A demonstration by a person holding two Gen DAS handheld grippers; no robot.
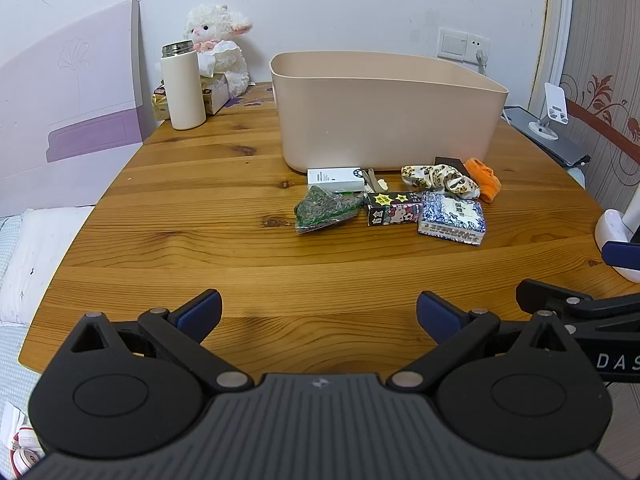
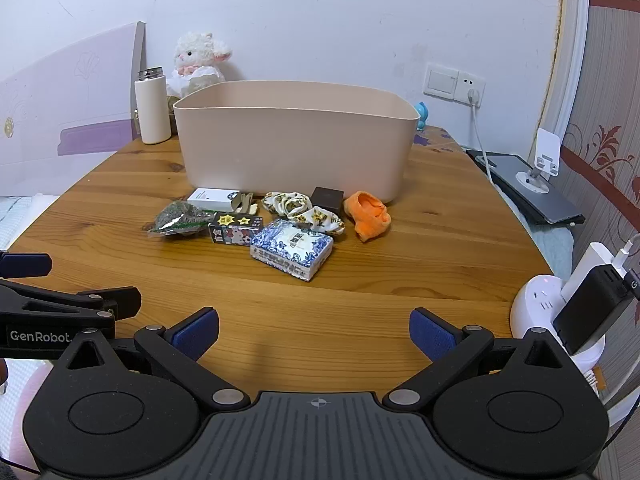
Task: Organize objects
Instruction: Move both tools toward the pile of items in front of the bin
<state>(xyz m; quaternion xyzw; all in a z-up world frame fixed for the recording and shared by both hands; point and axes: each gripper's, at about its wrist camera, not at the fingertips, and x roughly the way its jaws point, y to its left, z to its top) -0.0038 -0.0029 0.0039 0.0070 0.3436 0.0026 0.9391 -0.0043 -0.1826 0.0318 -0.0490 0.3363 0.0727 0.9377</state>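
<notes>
The clutter of small things lies ahead of both my tongs, in a loose row just in front of the beige bin [image 2: 294, 142], none of it yet inside. My left gripper [image 1: 319, 314] and right gripper [image 2: 314, 330] both stand spread as wide as they go, holding nothing, low over the near edge of the wooden table [image 1: 200, 240], well short of the pile.

Nearest my right tongs is the blue-patterned box [image 2: 292, 250]; it looks stiff and squarish, so I judge it takes a firm pinch across its short sides. Left of it, the cartoon box [image 2: 236, 230] should handle the same way. The green packet [image 2: 178, 218] looks crinkly and slick, likely light; I would pinch its flat edge. Behind, the floral scrunchie [image 2: 304, 208] and the orange cloth [image 2: 368, 214] are soft and will bunch, so any pinch through the middle should do. The white box [image 2: 212, 198] and dark box [image 2: 327, 199] sit close against the bin's wall.
</notes>
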